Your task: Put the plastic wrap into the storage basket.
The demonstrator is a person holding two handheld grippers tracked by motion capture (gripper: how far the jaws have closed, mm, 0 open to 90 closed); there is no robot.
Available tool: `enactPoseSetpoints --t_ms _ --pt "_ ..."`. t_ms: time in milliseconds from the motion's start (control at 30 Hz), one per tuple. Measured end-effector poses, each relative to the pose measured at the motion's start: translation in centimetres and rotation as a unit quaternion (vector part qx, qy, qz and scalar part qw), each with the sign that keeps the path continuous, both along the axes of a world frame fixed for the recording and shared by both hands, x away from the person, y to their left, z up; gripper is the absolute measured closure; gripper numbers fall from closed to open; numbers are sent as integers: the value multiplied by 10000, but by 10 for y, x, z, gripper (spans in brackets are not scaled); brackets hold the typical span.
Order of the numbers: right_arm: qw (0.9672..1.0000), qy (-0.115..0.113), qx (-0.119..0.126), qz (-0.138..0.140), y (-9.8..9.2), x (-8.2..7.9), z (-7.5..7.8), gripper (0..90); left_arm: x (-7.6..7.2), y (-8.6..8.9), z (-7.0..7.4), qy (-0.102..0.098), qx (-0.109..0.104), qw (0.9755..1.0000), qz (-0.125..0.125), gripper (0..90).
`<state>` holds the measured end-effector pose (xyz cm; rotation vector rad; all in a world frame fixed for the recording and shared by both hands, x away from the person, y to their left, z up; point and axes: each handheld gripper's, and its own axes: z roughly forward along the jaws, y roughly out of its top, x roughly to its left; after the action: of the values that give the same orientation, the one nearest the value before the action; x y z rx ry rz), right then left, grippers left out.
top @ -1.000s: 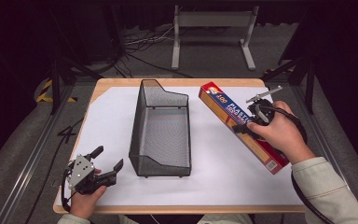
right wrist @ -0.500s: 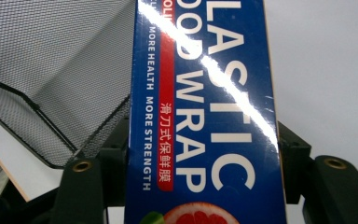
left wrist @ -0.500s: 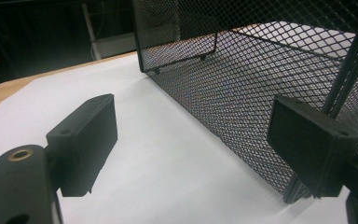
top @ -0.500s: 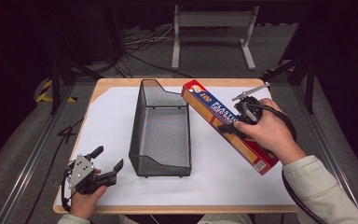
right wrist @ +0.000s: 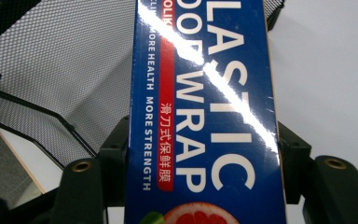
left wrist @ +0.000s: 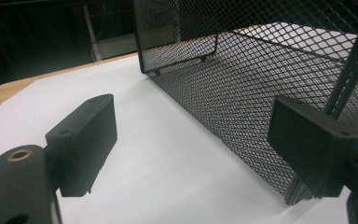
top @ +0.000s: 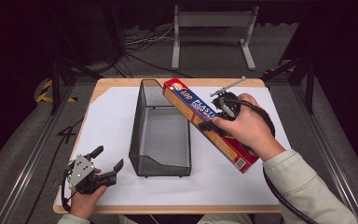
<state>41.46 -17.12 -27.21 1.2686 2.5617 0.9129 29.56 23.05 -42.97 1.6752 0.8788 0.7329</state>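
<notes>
A long blue and red plastic wrap box hangs tilted in the air, its far end over the right rim of the black mesh basket. My right gripper is shut on the box at mid-length; in the right gripper view the box sits clamped between both jaws, with the basket below and to the left. My left gripper rests open near the table's front left corner, empty. The left gripper view has its two pads spread wide, facing the basket's mesh wall.
A white sheet covers the wooden table. A metal stand and cables lie on the floor beyond the far edge. Bare sheet lies left of the basket and at the front right.
The right gripper has carried the plastic wrap box leftward and slightly up, from the right of the table toward the basket. The left gripper has stayed in place.
</notes>
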Motion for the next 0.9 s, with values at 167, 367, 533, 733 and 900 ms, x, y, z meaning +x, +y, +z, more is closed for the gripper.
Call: enactPoseSetpoints --t_ms 167,367,533,733,900 --pt "10000 -34 58 59 14 0 1 396 1 2 0 6 -25 10000 82 145" --pt "10000 -5 24 24 28 4 -1 396 1 0 0 -4 -1 10000 68 144" --pt "10000 -23 0 4 40 7 -3 396 1 0 0 0 15 10000 36 146" --pt "9999 -51 -85 32 55 9 -7 396 1 0 0 -8 7 10000 31 147" --pt "9999 -44 -147 -4 70 13 -13 396 1 1 0 -24 -5 10000 40 148"
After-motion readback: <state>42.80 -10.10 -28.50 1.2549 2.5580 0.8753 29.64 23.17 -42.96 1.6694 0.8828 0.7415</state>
